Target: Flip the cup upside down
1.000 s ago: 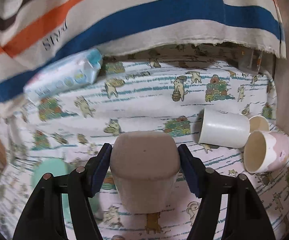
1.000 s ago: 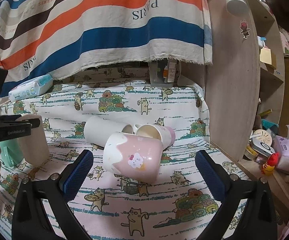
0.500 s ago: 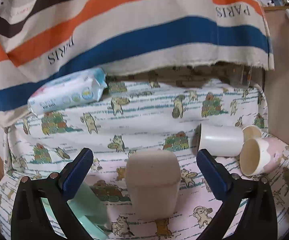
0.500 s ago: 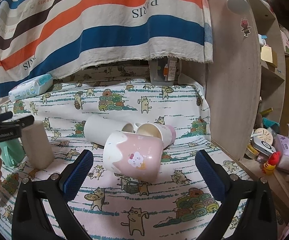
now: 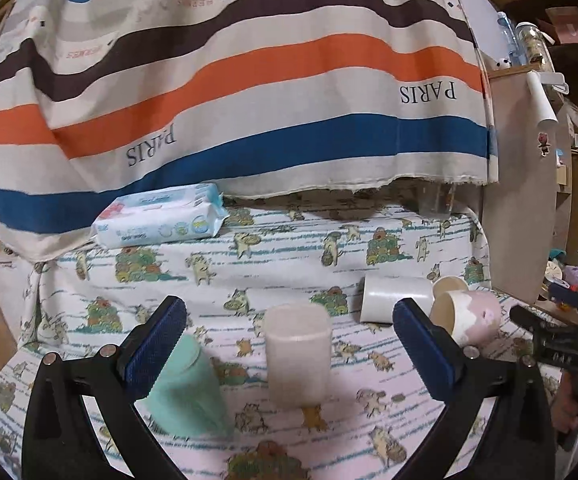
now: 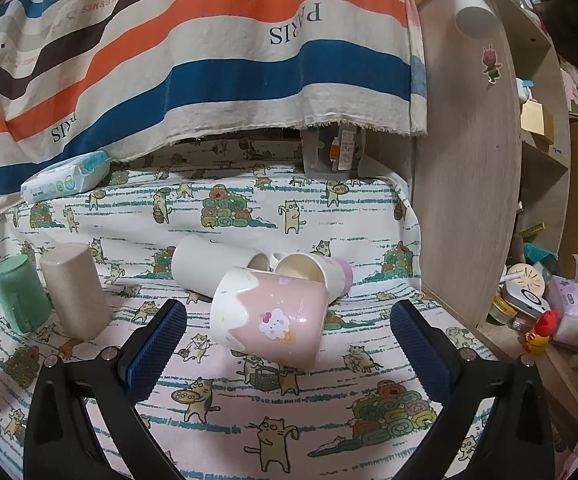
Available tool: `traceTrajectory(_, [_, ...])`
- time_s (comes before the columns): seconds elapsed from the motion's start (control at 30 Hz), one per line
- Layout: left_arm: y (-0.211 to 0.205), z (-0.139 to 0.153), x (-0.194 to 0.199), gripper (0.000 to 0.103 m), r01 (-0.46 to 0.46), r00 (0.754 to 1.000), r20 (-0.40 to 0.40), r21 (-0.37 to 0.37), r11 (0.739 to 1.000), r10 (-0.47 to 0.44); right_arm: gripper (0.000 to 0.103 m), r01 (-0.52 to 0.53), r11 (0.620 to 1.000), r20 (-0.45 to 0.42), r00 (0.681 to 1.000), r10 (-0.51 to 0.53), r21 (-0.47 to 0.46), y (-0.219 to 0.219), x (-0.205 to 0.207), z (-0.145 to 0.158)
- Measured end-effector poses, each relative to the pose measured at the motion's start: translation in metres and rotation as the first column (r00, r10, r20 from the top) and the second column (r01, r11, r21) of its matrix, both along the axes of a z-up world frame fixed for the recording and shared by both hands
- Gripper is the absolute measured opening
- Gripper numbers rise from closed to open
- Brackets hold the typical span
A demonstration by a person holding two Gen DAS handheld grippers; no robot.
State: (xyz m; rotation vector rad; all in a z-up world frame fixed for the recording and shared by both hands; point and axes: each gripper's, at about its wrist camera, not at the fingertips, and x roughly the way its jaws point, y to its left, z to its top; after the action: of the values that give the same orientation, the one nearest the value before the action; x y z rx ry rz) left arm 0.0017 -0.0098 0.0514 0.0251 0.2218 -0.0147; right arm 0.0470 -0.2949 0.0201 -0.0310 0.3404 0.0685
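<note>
A beige cup stands upside down on the cat-print cloth, next to an upside-down mint green cup; both also show in the right wrist view, the beige cup and the green cup. My left gripper is open and empty, drawn back above the beige cup. A pink-and-white cup lies on its side, with a white cup and a cream-and-pink cup lying behind it. My right gripper is open and empty, just in front of the pink cup.
A pack of wet wipes lies at the back left under a hanging striped cloth. A wooden shelf panel stands at the right edge of the cloth-covered surface, with cluttered small items beyond it.
My left gripper has opened, let go of the beige cup and pulled back and up. The beige cup stays standing upside down. The right gripper has hardly moved.
</note>
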Motion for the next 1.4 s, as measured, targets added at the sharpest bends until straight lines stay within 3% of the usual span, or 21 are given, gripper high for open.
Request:
traceTrajectory(0.23, [0.018, -0.026, -0.011, 0.103, -0.060, 0.997, -0.045, -0.042, 0.997, 0.058, 0.103, -0.009, 1.000, 0.011, 1.000, 0.009, -0.002, 0.002, -0.001, 0.001])
traceTrajectory(0.47, [0.016, -0.044, -0.011, 0.103, -0.082, 0.996, -0.035, -0.003, 0.997, 0.082, 0.103, -0.044, 0.999, 0.006, 0.999, 0.044, 0.012, 0.018, -0.005, 0.001])
traceTrajectory(0.57, [0.011, -0.046, -0.012, 0.103, -0.074, 0.997, -0.016, 0.028, 0.997, 0.074, 0.103, -0.095, 0.995, -0.013, 0.995, 0.095, 0.017, 0.036, -0.007, 0.000])
traceTrajectory(0.97, [0.023, -0.051, -0.001, 0.103, -0.056, 0.995, -0.085, -0.045, 0.997, 0.052, 0.102, -0.217, 0.976, 0.001, 0.976, 0.217, -0.034, 0.100, -0.007, -0.002])
traceTrajectory(1.17, [0.020, -0.051, -0.002, 0.103, -0.051, 0.996, -0.080, -0.035, 0.998, 0.048, 0.103, -0.200, 0.980, 0.012, 0.980, 0.200, 0.022, 0.090, -0.007, -0.002])
traceTrajectory(1.4, [0.021, -0.051, -0.001, 0.103, -0.054, 0.996, -0.078, -0.035, 0.998, 0.051, 0.103, -0.219, 0.976, 0.015, 0.976, 0.219, 0.002, 0.095, -0.009, -0.001])
